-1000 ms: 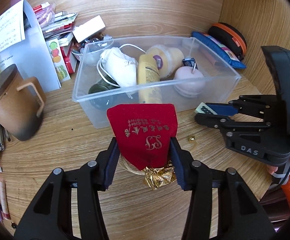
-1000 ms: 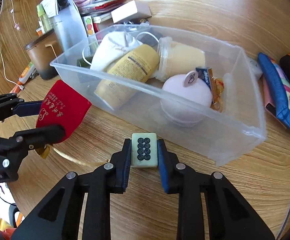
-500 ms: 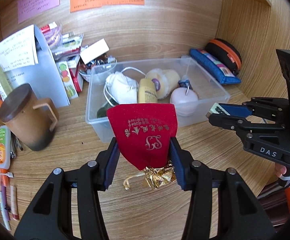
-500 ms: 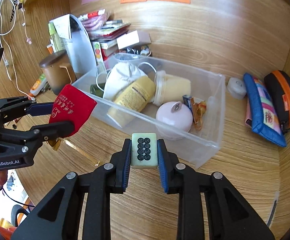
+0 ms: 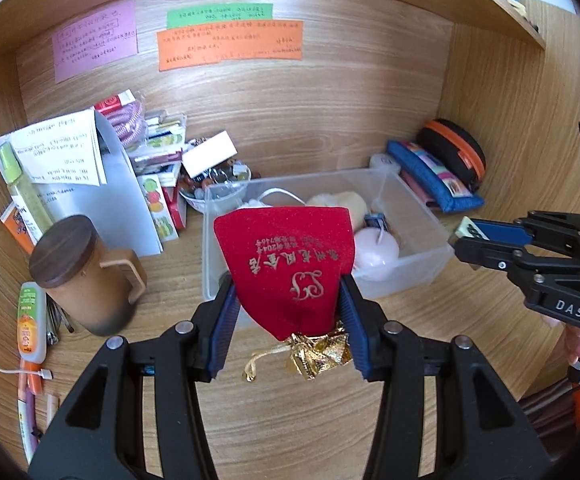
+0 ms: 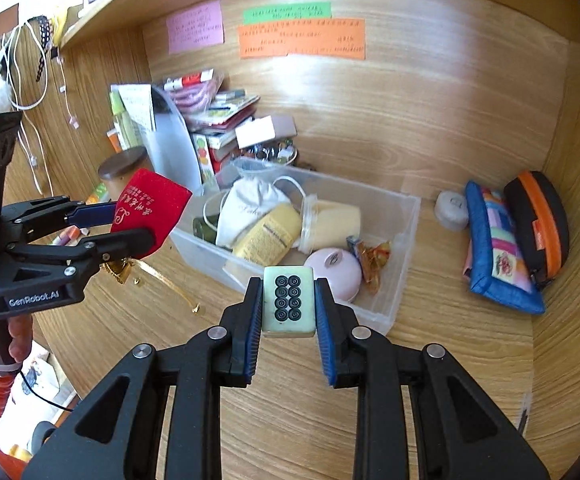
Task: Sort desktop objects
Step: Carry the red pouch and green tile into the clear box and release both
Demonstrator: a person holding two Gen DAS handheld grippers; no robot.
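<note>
My left gripper (image 5: 287, 320) is clamped on the red pouch (image 5: 287, 264) low at its gathered neck; it feels soft and light, so the body flops. My right gripper (image 6: 288, 316) pinches the mahjong tile (image 6: 288, 304) by its flat sides: hard, smooth, likely slippery. Both hang above the desk, just short of the clear bin (image 6: 394, 280), whose near rim I must clear; open floor shows at its right end.

We read "DAS" on the body of the right gripper (image 5: 466, 241); "GenRobot.AI" stands on the body of the left gripper (image 6: 129, 220); the mahjong tile (image 6: 288, 301) shows eight circles; the gold characters on the red pouch (image 5: 290, 272) and the handwriting on the wall notes (image 5: 229, 44) are not legible to us.
</note>
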